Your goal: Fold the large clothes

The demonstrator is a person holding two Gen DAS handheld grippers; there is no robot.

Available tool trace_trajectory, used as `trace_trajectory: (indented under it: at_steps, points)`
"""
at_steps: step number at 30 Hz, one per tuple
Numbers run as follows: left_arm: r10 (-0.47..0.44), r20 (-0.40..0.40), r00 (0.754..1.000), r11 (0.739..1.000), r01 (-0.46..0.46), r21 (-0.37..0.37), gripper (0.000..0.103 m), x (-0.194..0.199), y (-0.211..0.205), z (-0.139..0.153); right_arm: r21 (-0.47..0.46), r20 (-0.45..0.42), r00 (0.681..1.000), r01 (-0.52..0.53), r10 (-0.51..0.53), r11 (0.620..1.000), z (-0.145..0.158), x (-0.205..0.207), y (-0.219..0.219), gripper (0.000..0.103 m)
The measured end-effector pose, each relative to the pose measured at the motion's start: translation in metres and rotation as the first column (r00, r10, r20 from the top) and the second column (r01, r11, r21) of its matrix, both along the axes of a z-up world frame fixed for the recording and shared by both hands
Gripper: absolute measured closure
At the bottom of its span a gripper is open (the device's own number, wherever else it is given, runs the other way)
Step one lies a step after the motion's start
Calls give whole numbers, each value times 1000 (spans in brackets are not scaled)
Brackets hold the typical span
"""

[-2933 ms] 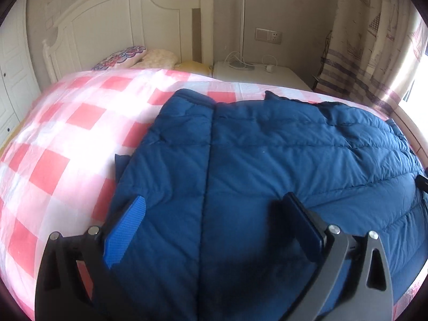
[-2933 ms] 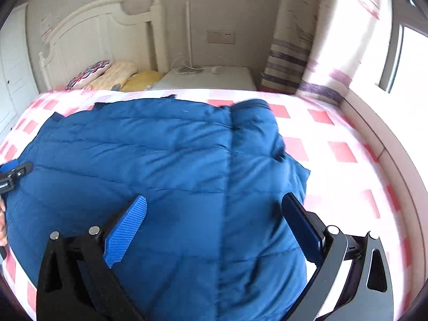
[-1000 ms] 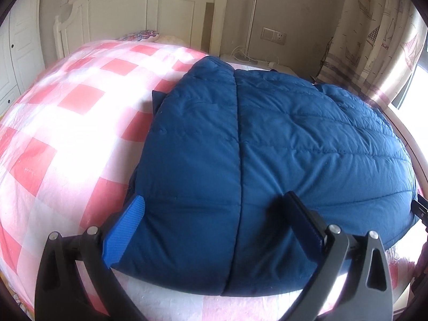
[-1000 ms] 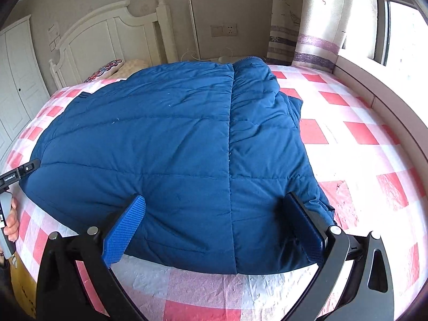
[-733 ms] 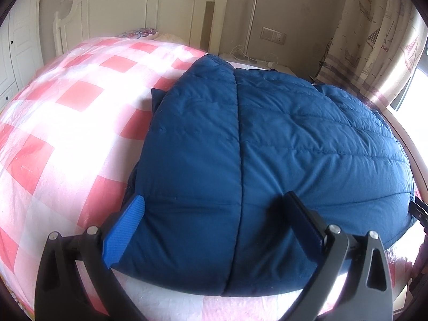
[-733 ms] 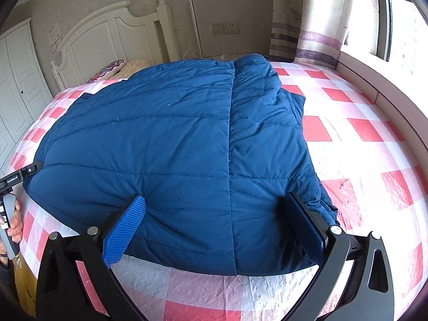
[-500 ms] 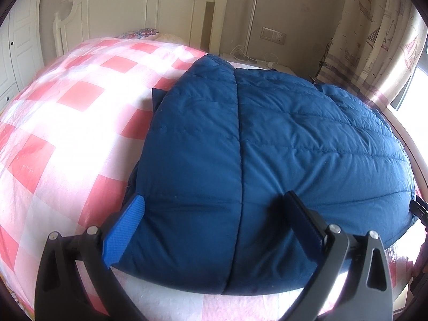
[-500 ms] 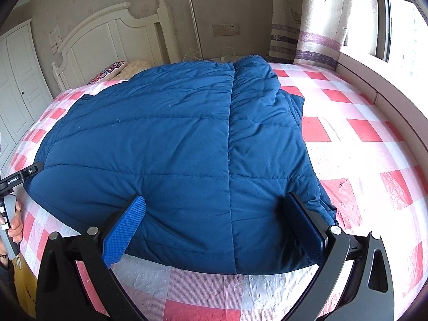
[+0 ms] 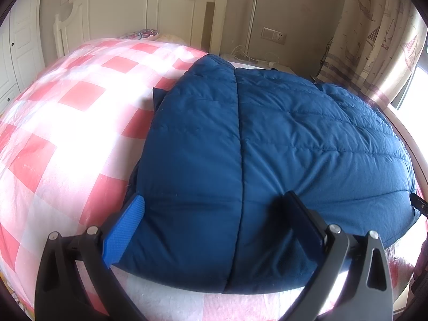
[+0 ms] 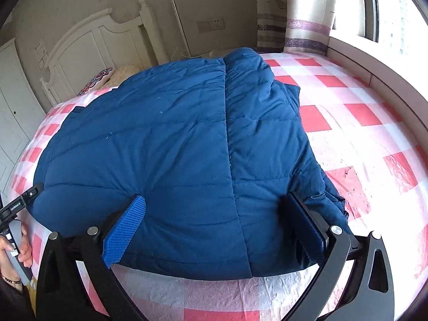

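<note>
1. Left wrist view: the bed (image 9: 67, 112), under a pink-and-white checked cover, fills the frame ahead of the jaws and to their left; a white headboard (image 9: 120, 8) stands far ahead.
2. Jacket (image 9: 267, 147): a dark blue quilted garment lying flat on the bed, spread from between the jaws forward and off to the right. Its near hem sits just short of the fingers. A lengthwise seam or folded edge runs straight ahead from the gap between the jaws. In the right wrist view the jacket (image 10: 174, 147) spreads ahead and to the left, with bunched layers at its right edge.
3. Handling, as judged: padded, soft and light for its bulk; the smooth shell looks slippery; it will sag and spring back if folded loosely. Not fragile.
4. Hold points, as judged: the near hem corners, one per gripper, pinching shell and filling together so the fabric does not slide out.
5. Left gripper (image 9: 214, 214): jaws spread wide above the near hem, holding nothing.
6. Right gripper (image 10: 216, 214): jaws likewise wide apart over the hem, empty.
7. A hand (image 10: 16, 243) on the left gripper's handle shows at the far left of the right wrist view.
</note>
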State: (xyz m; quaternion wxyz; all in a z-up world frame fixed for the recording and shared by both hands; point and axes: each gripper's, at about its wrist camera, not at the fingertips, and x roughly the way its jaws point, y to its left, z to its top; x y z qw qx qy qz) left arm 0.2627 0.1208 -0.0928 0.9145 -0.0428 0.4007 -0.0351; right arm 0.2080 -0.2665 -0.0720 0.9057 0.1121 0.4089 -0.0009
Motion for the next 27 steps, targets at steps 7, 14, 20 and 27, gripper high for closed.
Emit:
trace_trajectory:
  at_steps: [7, 14, 20, 27]
  points:
    - [0, -1, 1000, 1000, 0, 1, 1, 0, -1, -1, 253, 119, 990, 42, -74, 967, 16, -62, -29, 5]
    - [-1, -1, 1000, 1000, 1, 1, 1, 0, 0, -1, 454, 27, 996, 61, -82, 889, -1, -88, -44, 5]
    - [-2, -3, 1000, 1000, 2, 2, 1, 0, -1, -1, 423, -41, 992, 128, -122, 897, -5, -45, -30, 4]
    - [-4, -6, 1000, 1000, 4, -1, 1, 0, -1, -1, 364, -94, 986, 166, -141, 916, -1, 0, -2, 4]
